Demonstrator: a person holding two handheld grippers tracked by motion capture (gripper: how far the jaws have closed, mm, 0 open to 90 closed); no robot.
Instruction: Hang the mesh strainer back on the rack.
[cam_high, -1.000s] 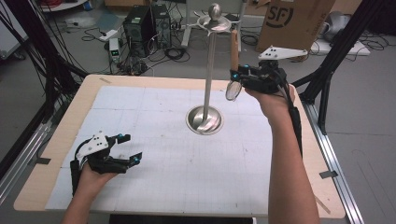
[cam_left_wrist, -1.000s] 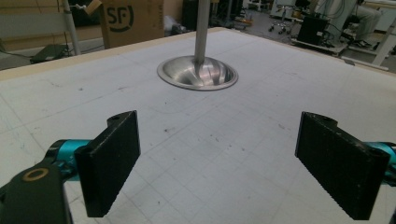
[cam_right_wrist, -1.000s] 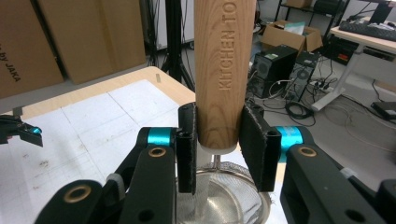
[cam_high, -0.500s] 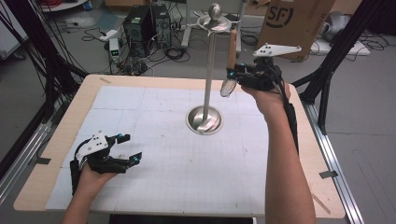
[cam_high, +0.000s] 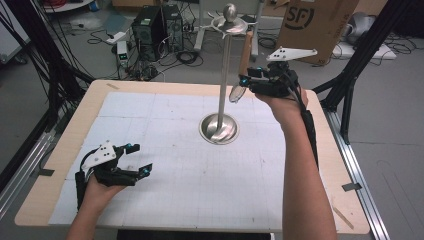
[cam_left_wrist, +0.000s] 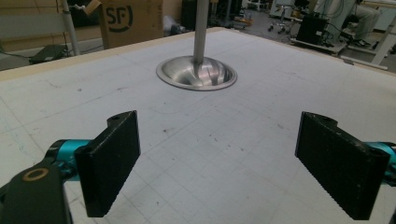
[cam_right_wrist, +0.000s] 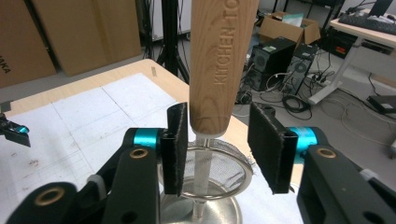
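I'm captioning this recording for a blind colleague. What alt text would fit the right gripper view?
A wooden handle stamped with lettering hangs upright between the right gripper's two black jaws, which have just been opening; the left jaw is at its side, the right stands apart. Below hang the strainer's mesh bowl and the stand's steel base, over a white gridded table.

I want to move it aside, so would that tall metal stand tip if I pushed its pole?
The stand is tall and thin on a small round base, so a high push would probably tip it. The hanging strainer adds top weight. Polished metal probably slides easily.
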